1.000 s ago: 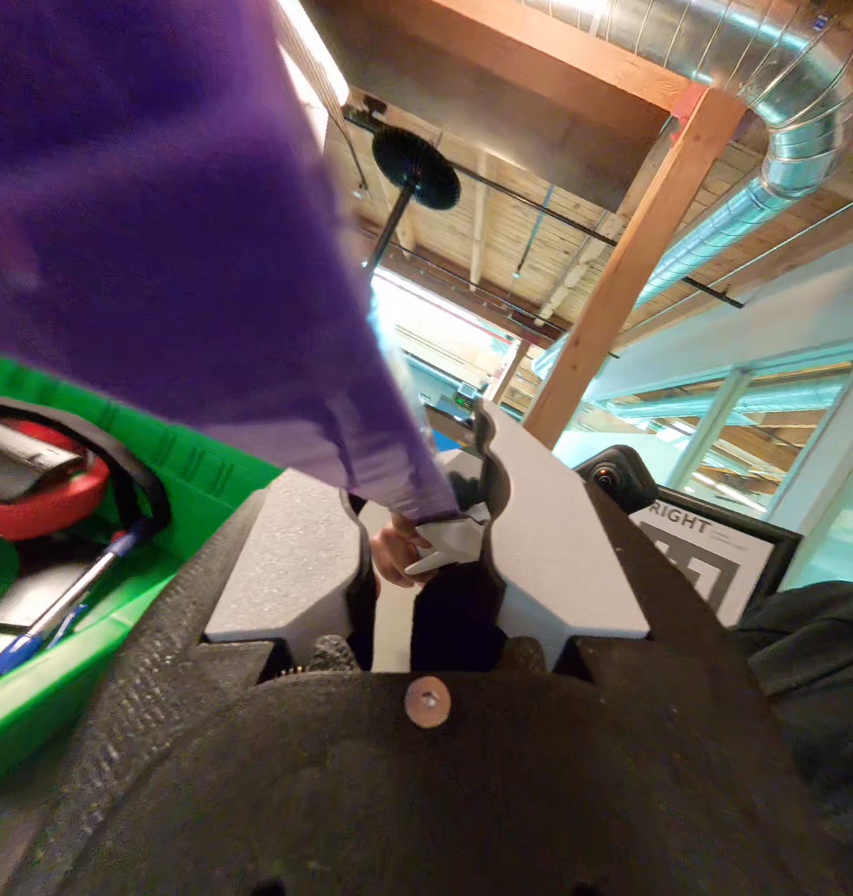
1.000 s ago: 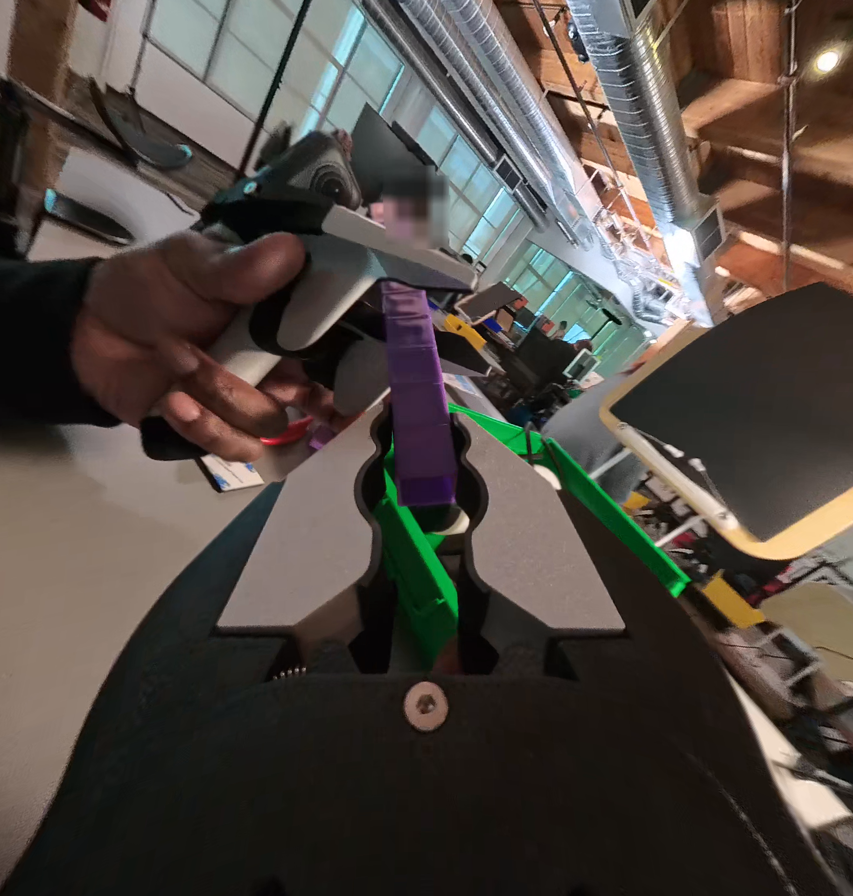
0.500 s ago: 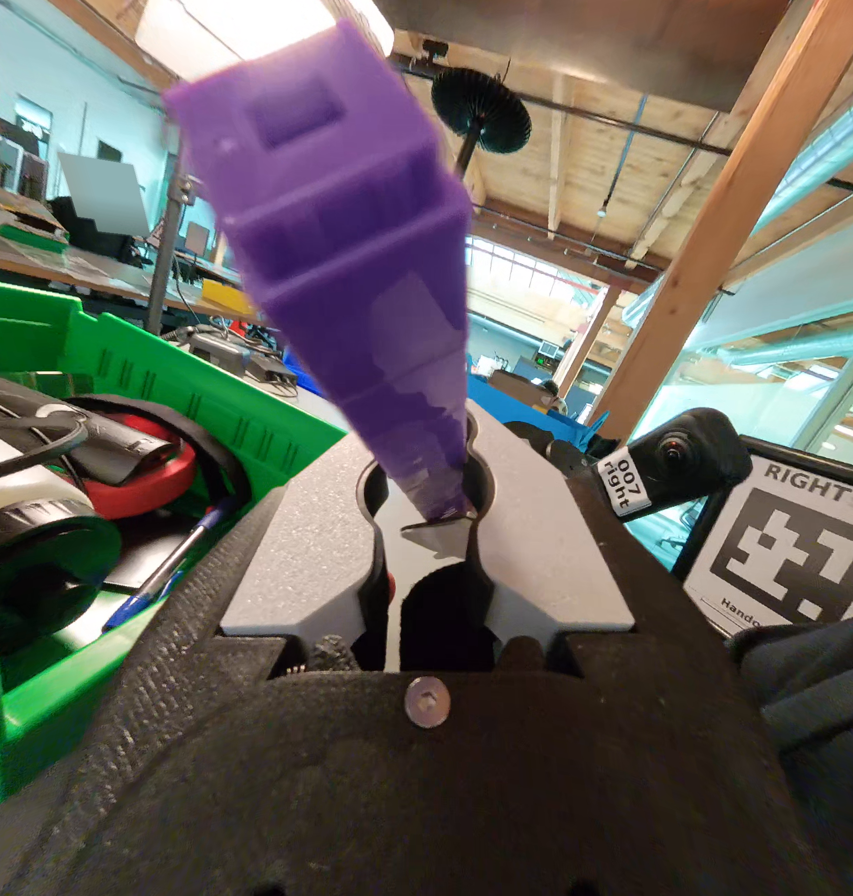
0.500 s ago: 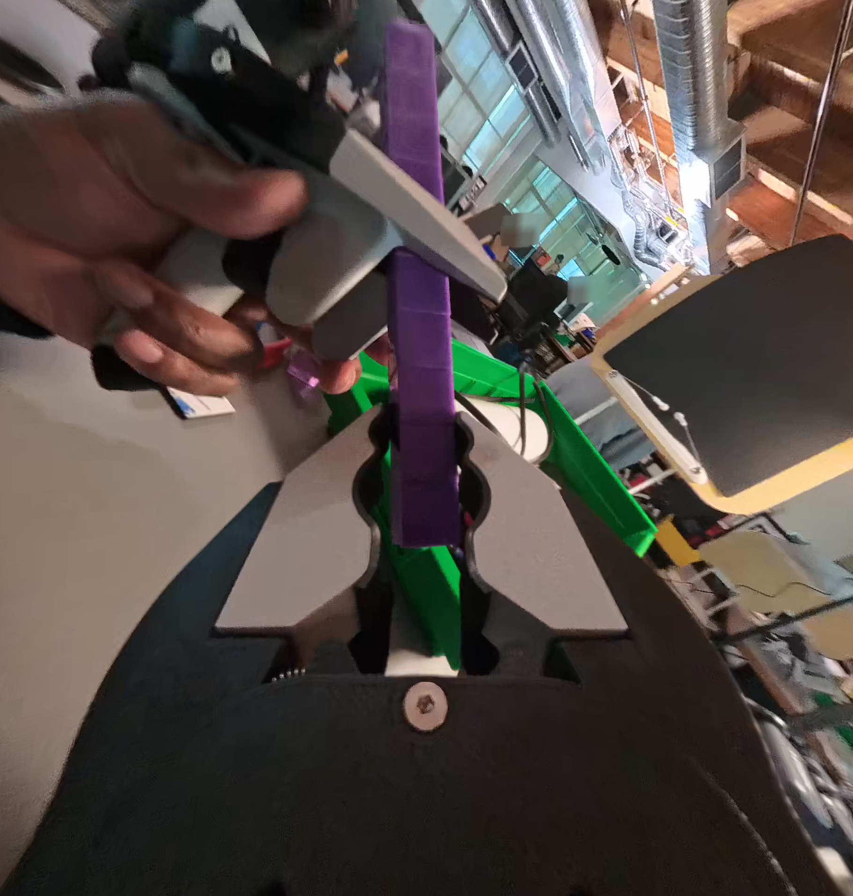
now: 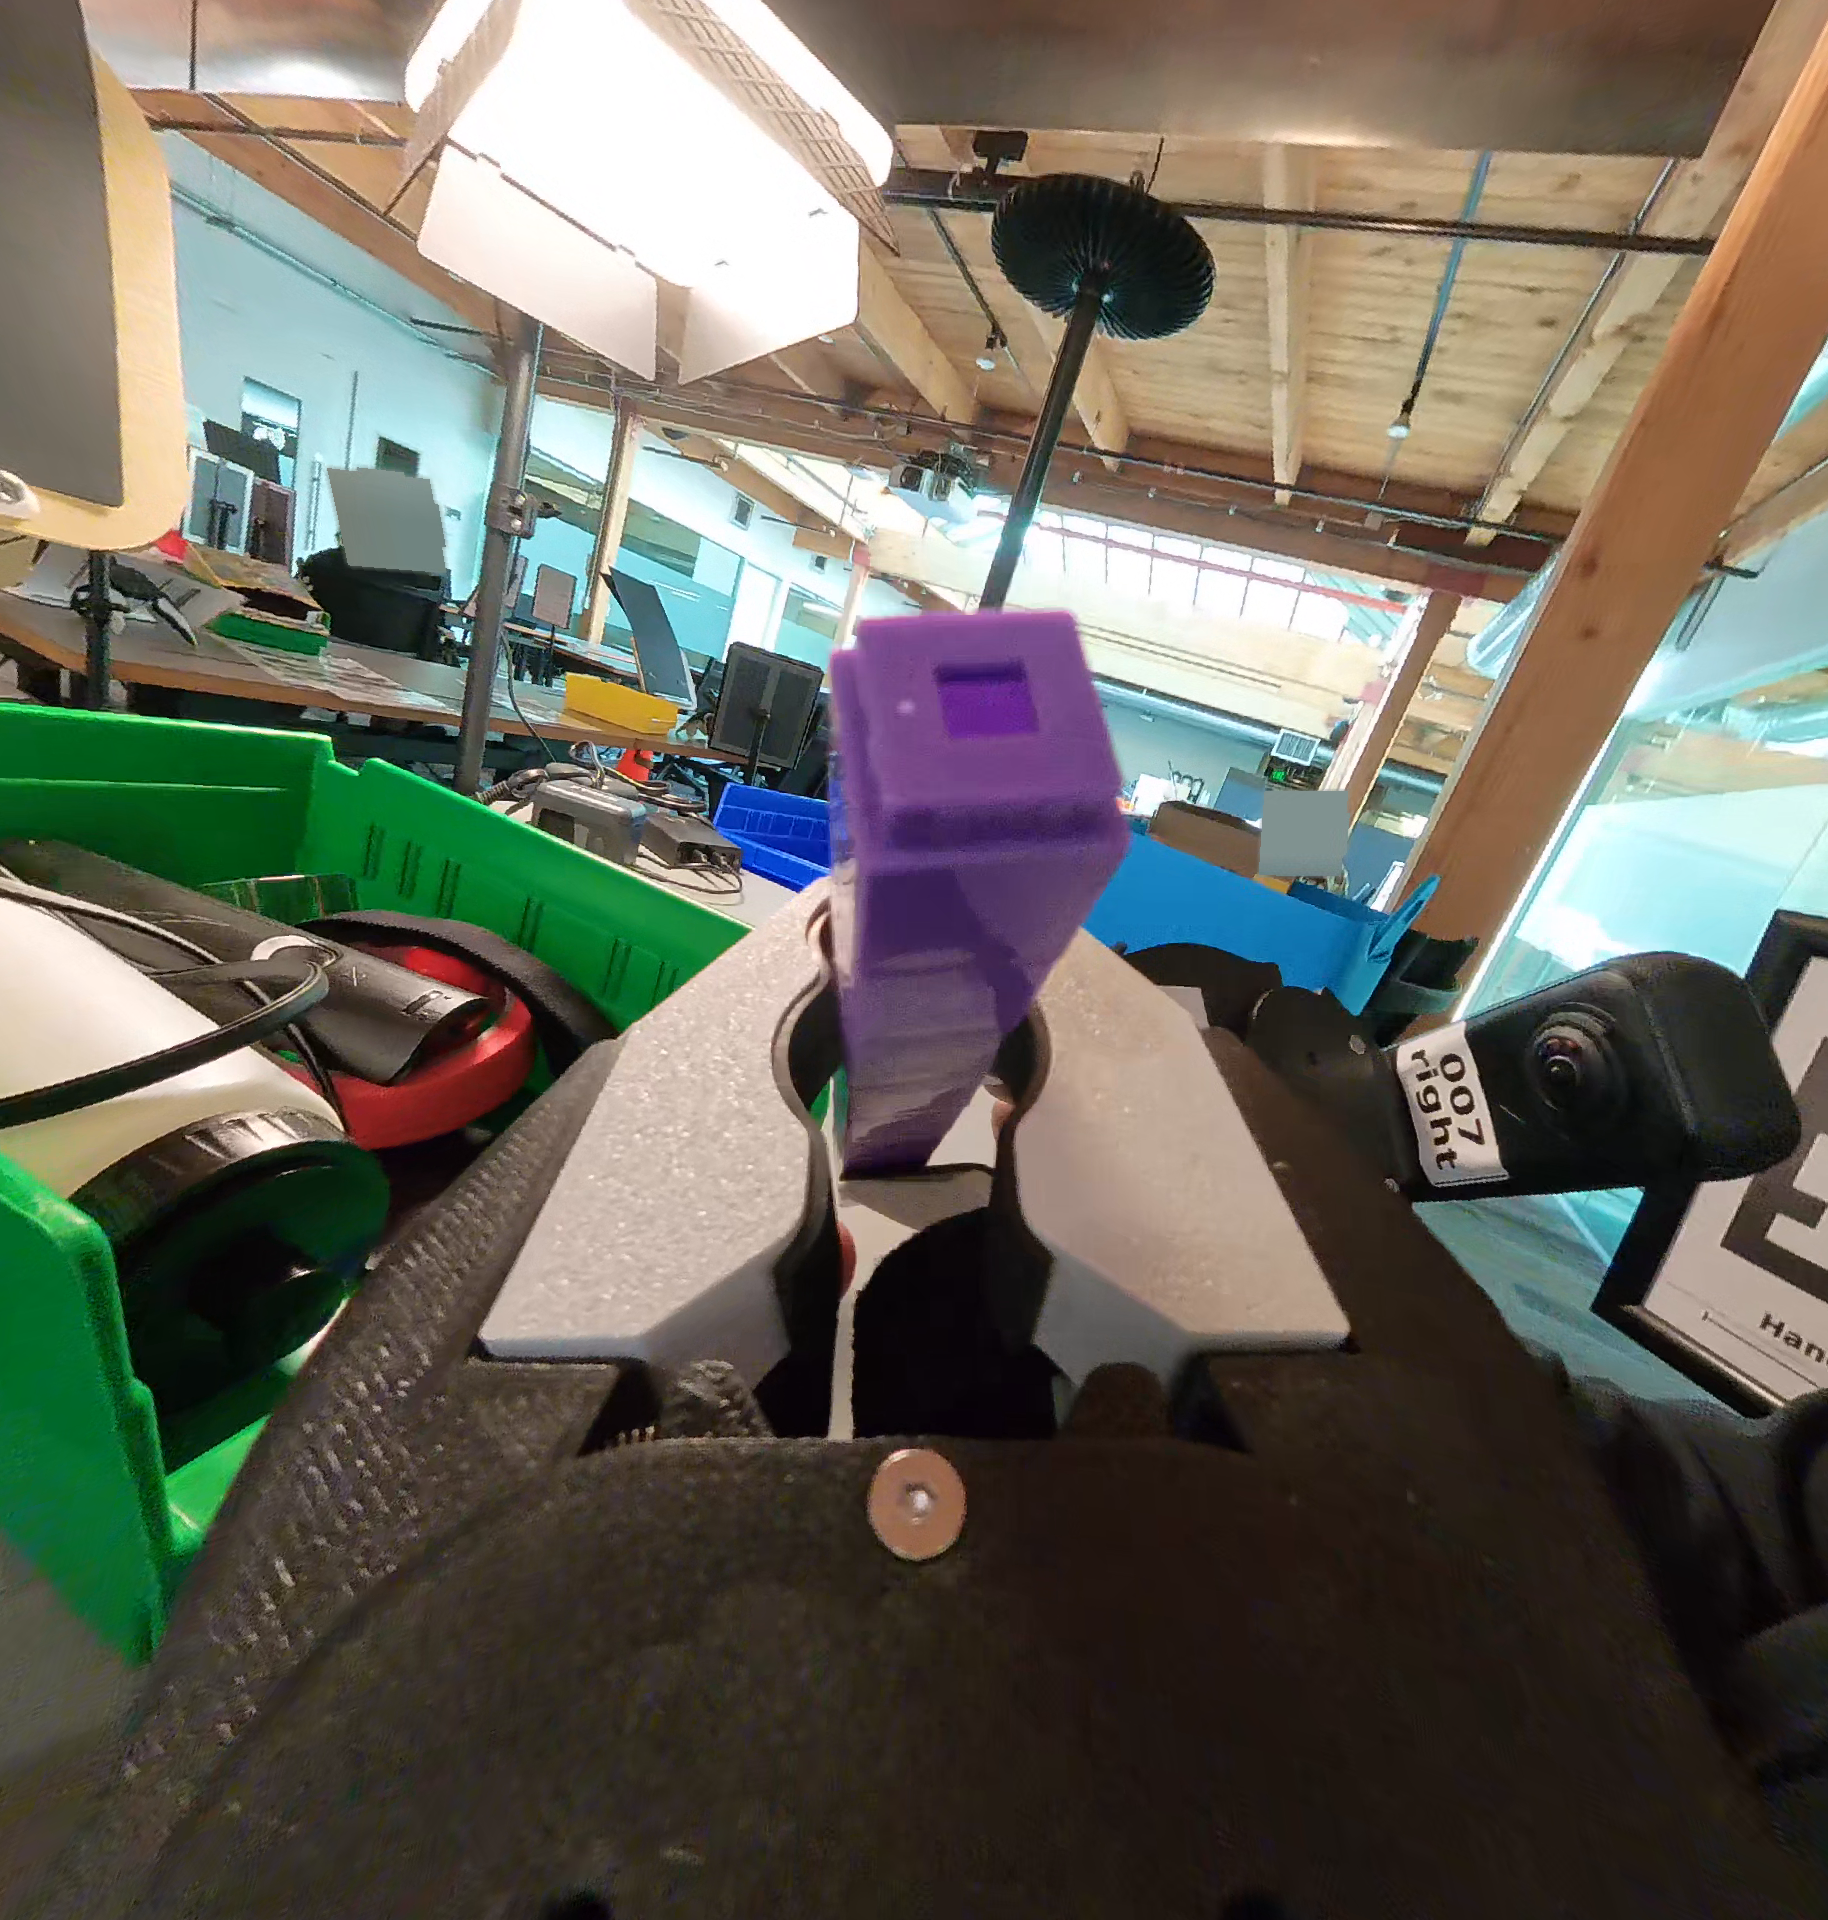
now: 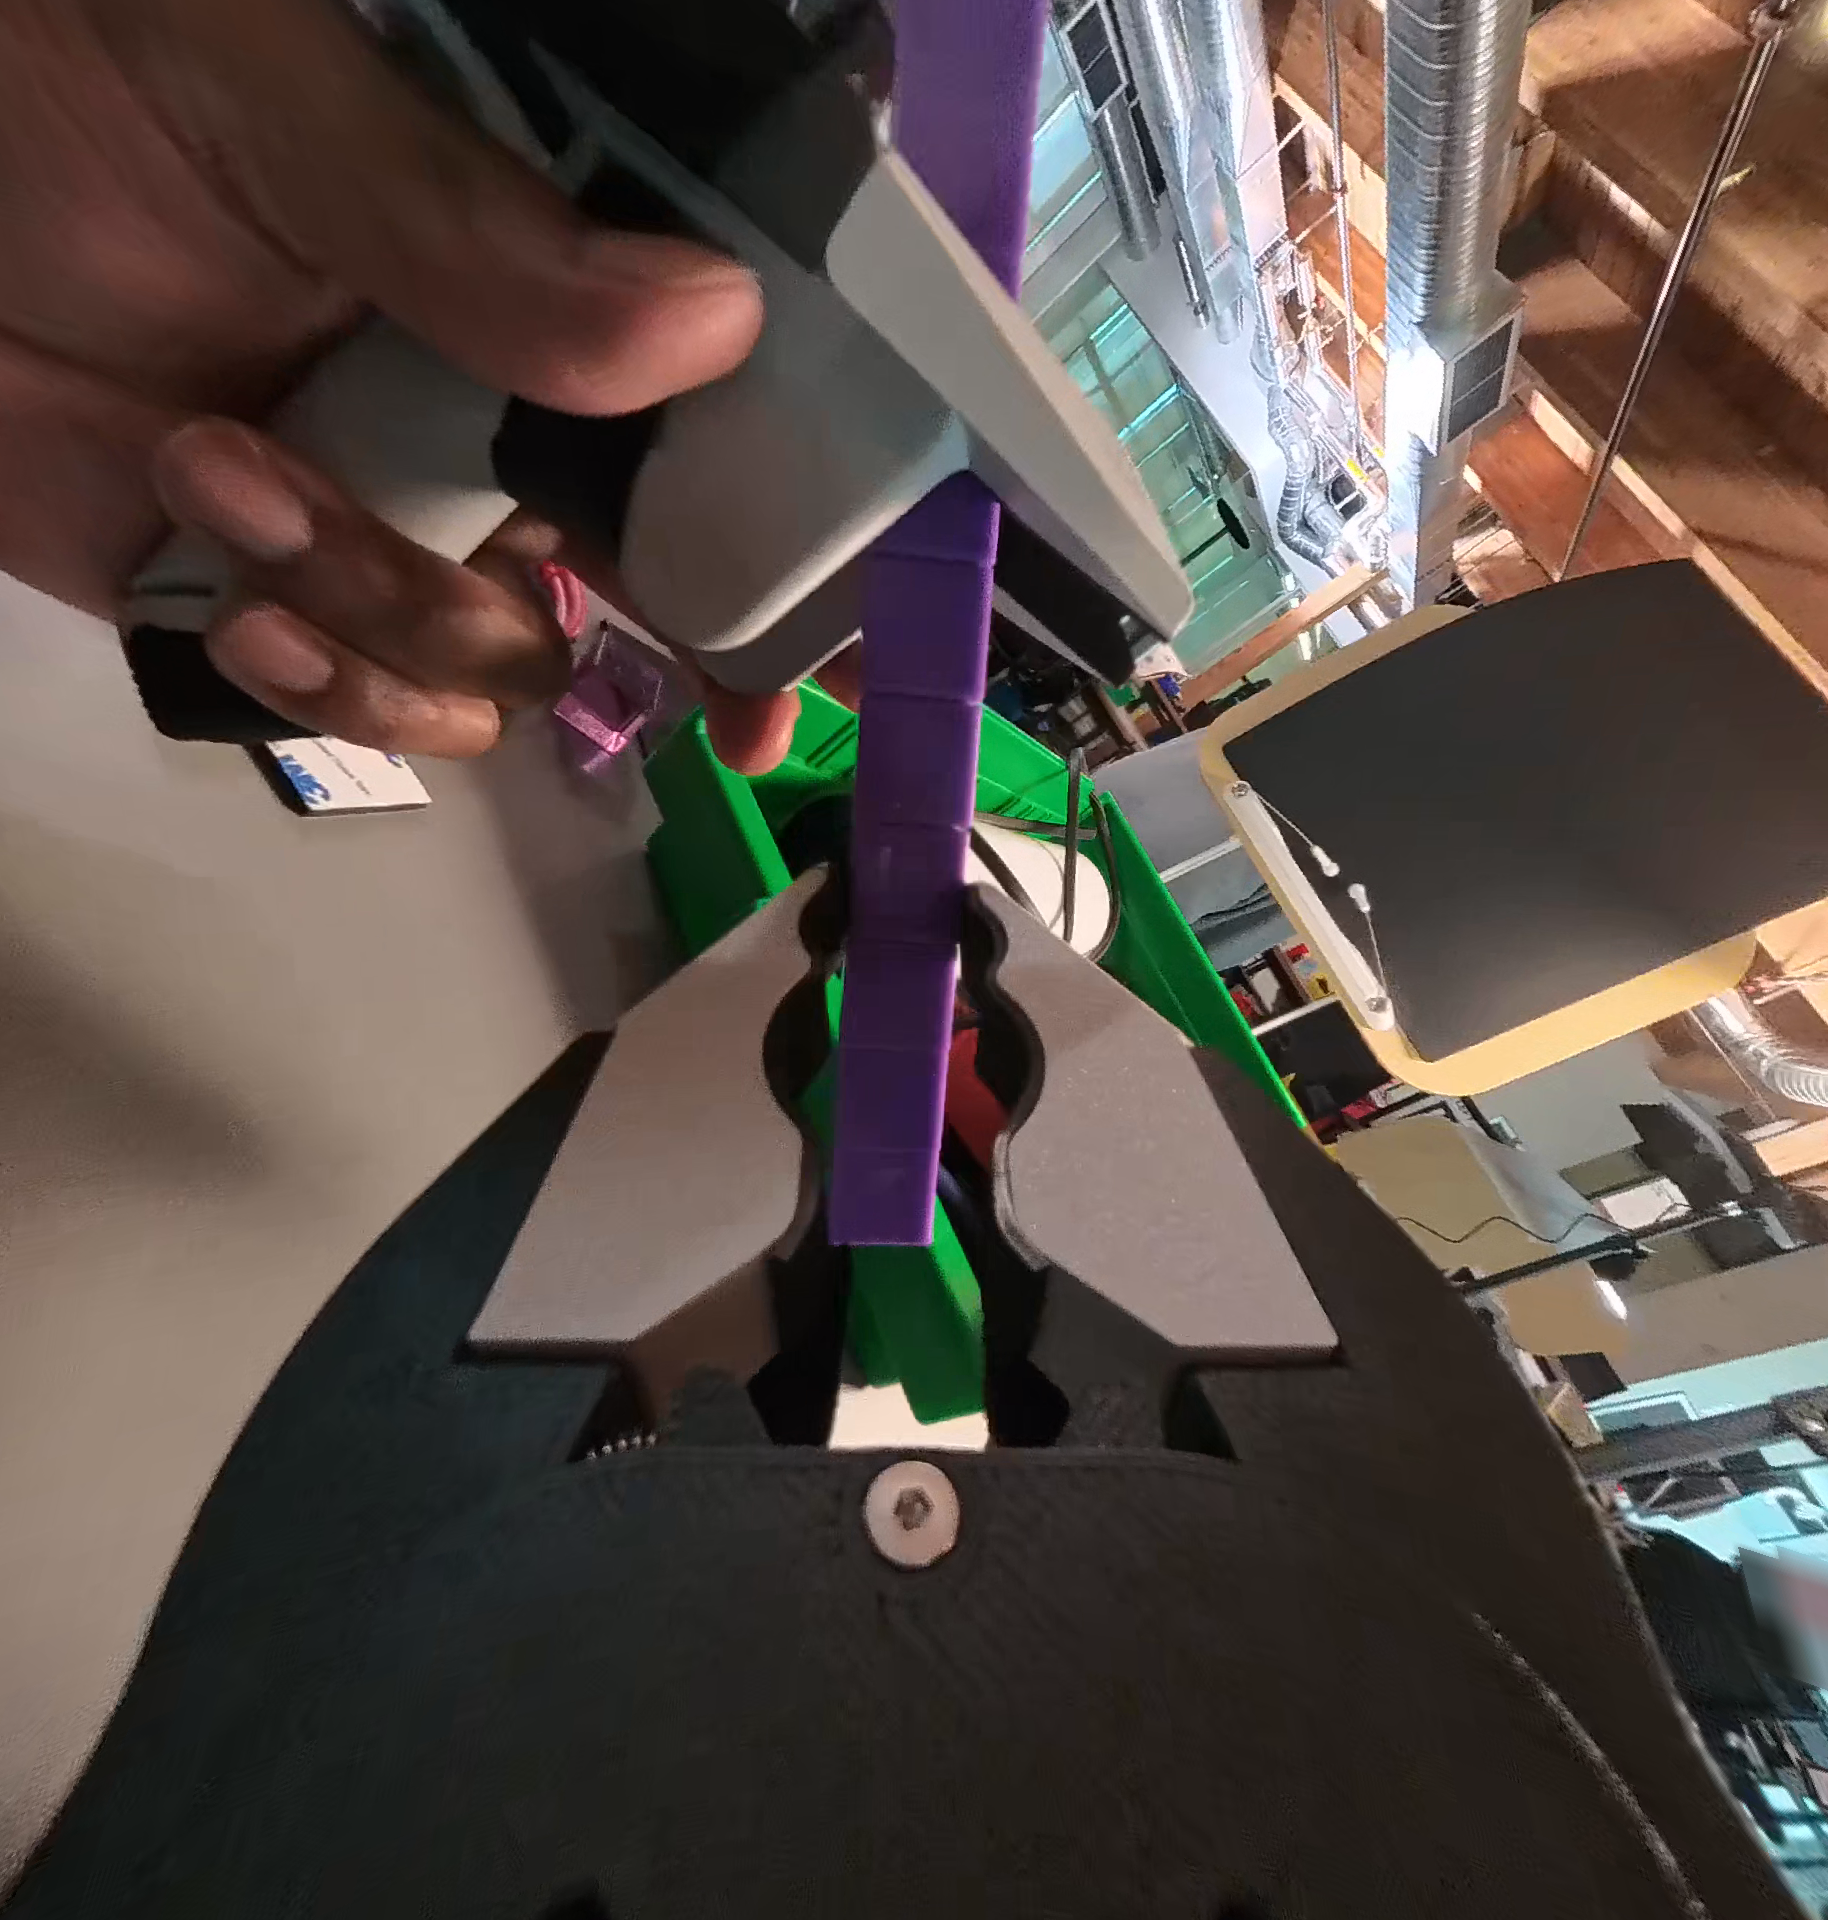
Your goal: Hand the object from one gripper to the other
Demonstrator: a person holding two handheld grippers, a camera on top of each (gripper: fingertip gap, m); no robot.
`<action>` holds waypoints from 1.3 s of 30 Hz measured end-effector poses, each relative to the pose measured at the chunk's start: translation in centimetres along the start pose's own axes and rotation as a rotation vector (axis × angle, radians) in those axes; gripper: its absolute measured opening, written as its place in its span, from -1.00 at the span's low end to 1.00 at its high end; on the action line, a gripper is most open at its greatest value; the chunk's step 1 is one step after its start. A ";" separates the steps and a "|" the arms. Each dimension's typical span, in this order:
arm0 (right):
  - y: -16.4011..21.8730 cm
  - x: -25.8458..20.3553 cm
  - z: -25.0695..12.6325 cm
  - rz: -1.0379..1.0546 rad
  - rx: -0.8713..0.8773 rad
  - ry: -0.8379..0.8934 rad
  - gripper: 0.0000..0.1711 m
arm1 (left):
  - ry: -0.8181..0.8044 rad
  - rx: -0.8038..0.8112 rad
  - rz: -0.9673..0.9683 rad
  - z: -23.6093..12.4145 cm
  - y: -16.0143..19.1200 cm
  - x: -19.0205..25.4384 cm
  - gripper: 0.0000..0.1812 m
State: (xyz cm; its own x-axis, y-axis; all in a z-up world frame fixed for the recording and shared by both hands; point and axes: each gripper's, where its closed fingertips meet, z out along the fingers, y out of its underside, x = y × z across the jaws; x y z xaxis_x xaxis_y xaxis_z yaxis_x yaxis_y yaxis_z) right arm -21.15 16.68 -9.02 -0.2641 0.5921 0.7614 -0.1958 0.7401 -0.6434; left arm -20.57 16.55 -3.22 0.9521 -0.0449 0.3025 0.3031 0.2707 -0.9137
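Left wrist view: looking along the left gripper (image 5: 941,925), grey jaws closed on a long purple plastic bar with a square hole in its end (image 5: 951,935). Standing nearly upright in the gap, holed end up, lower end down between the finger notches. To the left, just beside the gripper, a green plastic bin (image 5: 474,831) holding a red ring (image 5: 422,1081) and a white cylinder wrapped with a black cable (image 5: 58,1039). To the right, close by, a black camera housing with a white sticker (image 5: 1575,1070) belonging to the other gripper.

Right wrist view: looking along the right gripper (image 6: 899,894) at the same purple bar (image 6: 910,935) running from the top edge down into the gap between the grey fingers. Fingertips flanking the bar's lower part very closely on both sides; cannot tell whether actually pressing on it. Higher up the bar, the left gripper (image 6: 977,499) clamped across it, held in a person's hand (image 6: 266,364). Behind, the green bin (image 6: 723,831) on a grey tabletop (image 6: 214,1039). Near the bin on that tabletop, a small translucent pink-purple block (image 6: 609,696) and a white and blue card (image 6: 349,779).
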 end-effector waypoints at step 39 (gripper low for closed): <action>-0.5 0.2 0.1 -0.008 0.008 0.026 -0.53 | -0.023 -0.001 0.060 0.0 0.1 0.1 -0.77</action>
State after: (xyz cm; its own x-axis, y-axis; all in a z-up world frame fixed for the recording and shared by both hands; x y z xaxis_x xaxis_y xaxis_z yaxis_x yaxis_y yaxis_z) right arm -21.14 16.37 -8.56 -0.2377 0.5944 0.7683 -0.2058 0.7422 -0.6378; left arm -20.43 16.56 -3.30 0.9673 -0.0070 0.2534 0.2457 0.2713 -0.9306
